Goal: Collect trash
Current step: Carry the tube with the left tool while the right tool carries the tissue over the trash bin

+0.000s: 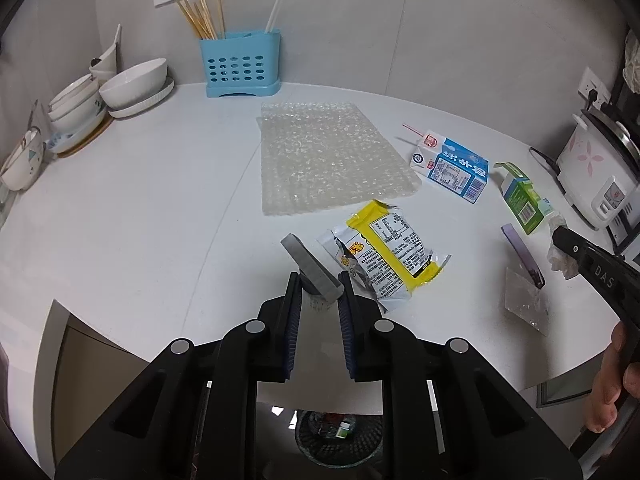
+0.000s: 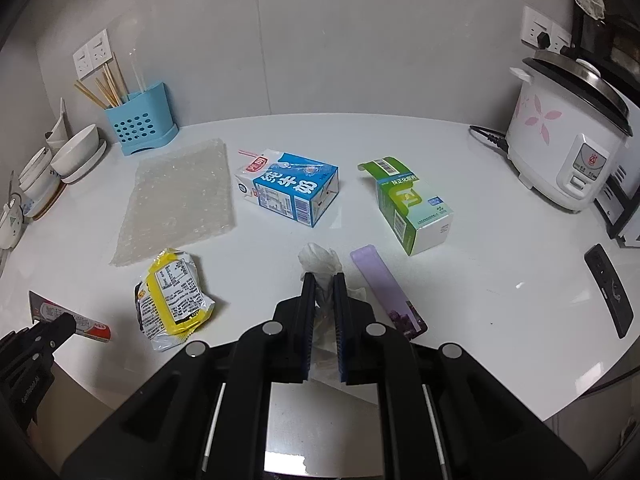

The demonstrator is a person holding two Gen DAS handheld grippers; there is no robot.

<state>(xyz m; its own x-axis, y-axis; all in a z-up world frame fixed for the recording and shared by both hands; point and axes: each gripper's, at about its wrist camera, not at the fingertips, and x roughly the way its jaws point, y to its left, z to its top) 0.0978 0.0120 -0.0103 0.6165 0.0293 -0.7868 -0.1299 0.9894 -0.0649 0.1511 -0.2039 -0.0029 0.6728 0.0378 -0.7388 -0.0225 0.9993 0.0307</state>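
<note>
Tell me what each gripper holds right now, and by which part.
Left gripper pinches a flat grey packet by its near end. Right gripper is shut on a crumpled tissue around its middle, top poking out.

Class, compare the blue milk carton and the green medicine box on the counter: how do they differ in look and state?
The milk carton is blue and white with a pink straw in its top; the medicine box is green and white with none. The medicine box's end flap stands open; the milk carton shows no such flap. Both lie on their sides on the white counter.
</note>
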